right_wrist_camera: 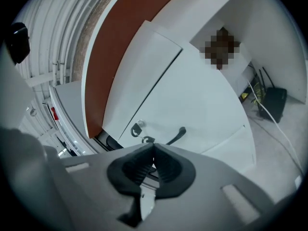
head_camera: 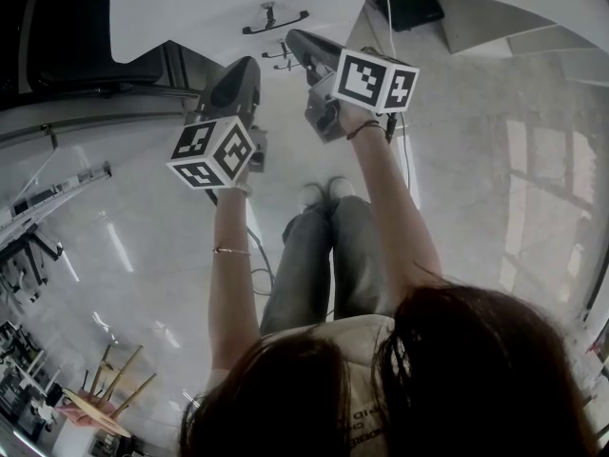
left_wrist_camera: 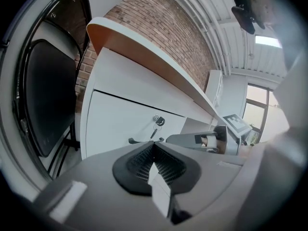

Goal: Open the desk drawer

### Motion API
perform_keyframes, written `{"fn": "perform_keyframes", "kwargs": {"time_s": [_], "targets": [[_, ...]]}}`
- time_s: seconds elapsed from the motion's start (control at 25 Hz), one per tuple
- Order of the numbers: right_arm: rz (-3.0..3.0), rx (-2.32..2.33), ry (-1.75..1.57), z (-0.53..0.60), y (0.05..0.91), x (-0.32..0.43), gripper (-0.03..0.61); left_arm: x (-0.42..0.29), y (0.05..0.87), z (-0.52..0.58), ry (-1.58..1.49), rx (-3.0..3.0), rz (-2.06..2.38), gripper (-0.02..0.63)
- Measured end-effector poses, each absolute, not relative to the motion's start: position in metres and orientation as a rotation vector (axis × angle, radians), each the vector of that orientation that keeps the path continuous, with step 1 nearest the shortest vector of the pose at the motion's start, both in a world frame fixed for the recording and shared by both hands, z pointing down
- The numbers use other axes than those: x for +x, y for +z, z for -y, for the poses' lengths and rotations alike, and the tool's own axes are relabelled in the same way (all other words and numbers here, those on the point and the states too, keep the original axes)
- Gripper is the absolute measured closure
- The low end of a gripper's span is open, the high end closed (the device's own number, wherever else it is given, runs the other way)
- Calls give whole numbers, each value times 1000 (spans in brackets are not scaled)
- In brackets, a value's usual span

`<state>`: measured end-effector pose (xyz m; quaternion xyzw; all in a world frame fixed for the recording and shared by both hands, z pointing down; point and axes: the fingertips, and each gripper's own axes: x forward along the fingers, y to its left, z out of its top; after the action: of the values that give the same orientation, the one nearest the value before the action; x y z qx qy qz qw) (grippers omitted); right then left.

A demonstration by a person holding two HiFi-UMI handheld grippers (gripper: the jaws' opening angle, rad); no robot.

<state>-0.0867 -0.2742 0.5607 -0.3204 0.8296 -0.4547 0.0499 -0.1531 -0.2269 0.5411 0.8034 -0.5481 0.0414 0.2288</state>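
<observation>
The white desk (head_camera: 209,8) runs across the top of the head view, its closed drawer fronts below the edge. Two dark drawer handles (head_camera: 274,22) show there, one above the other. My left gripper (head_camera: 249,63) is held a short way before the drawers, shut and empty. In the left gripper view, its gripper (left_wrist_camera: 153,146) points at a drawer front (left_wrist_camera: 120,119) with a keyed lock (left_wrist_camera: 158,121) and a curved handle (left_wrist_camera: 139,141). My right gripper (head_camera: 293,36) is also shut and empty, close to the handles. The right gripper view has its gripper (right_wrist_camera: 153,149) just short of a handle (right_wrist_camera: 175,135) and lock (right_wrist_camera: 139,125).
A black chair (left_wrist_camera: 43,95) stands left of the desk, against a brick wall (left_wrist_camera: 159,28). Cables and a black box (right_wrist_camera: 274,100) lie on the floor under the desk's right side. The person's legs and shoes (head_camera: 324,193) are below the grippers.
</observation>
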Motion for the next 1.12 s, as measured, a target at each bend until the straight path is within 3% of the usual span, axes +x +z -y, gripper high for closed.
{"fn": "perform_keyframes", "kwargs": {"time_s": [0.48,0.76,1.12], "targets": [[-2387,-976,-1491,286,582,-87,575,-152,555,234,97,2203,1532,620],[-2225,-948,-1581,296,594,-89,512,-158,561,239,91,2195,1540,620],[-2086,-889,-1620,308,593,-89,491,-159,568,246,100,2181,1550,620]]}}
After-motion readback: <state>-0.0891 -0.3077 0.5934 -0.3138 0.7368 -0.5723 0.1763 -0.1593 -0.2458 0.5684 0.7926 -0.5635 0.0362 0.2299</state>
